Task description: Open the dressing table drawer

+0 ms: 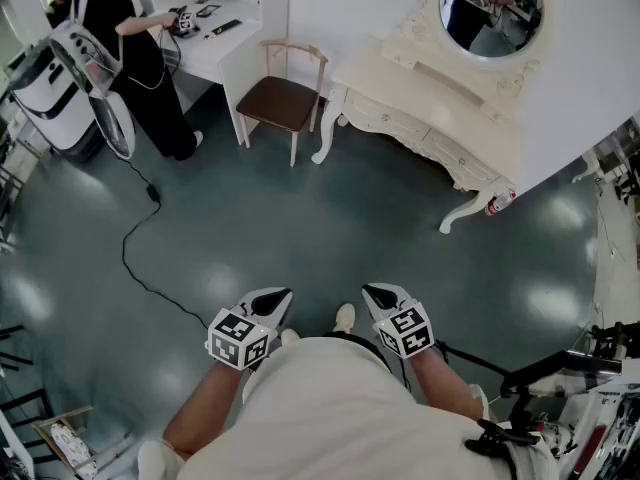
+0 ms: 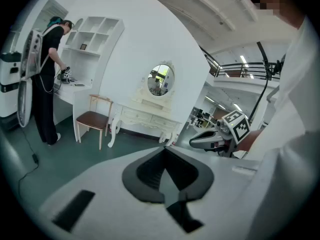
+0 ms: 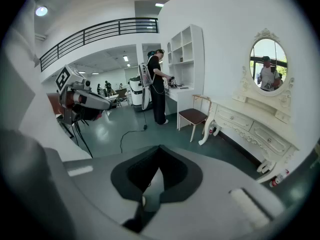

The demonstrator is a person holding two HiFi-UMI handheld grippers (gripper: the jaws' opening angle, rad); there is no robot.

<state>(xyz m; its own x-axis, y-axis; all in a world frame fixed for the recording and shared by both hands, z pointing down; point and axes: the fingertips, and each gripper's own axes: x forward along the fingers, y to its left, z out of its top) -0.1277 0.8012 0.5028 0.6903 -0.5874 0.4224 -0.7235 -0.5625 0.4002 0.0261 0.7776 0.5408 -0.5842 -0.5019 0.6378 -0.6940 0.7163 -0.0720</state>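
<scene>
Left gripper (image 1: 277, 300) and right gripper (image 1: 377, 294) both have their jaws pressed together, nothing in them. The drawer (image 1: 388, 120) is in the dressing table (image 1: 420, 80), way off across the floor (image 1: 300, 228), ahead-right.

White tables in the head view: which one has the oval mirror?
The carved dressing table with curved legs, right of the chair. The plain desk, where a person stands, has none.

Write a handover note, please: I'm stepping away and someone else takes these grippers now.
Left gripper: shut, empty, near the body.
Right gripper: shut, empty, beside it.
Dressing table: ahead across the floor, against the wall, right of the chair; drawers look closed.
Done: nothing yet.
Left: walk up, grip a drawer knob, pull it open.
</scene>
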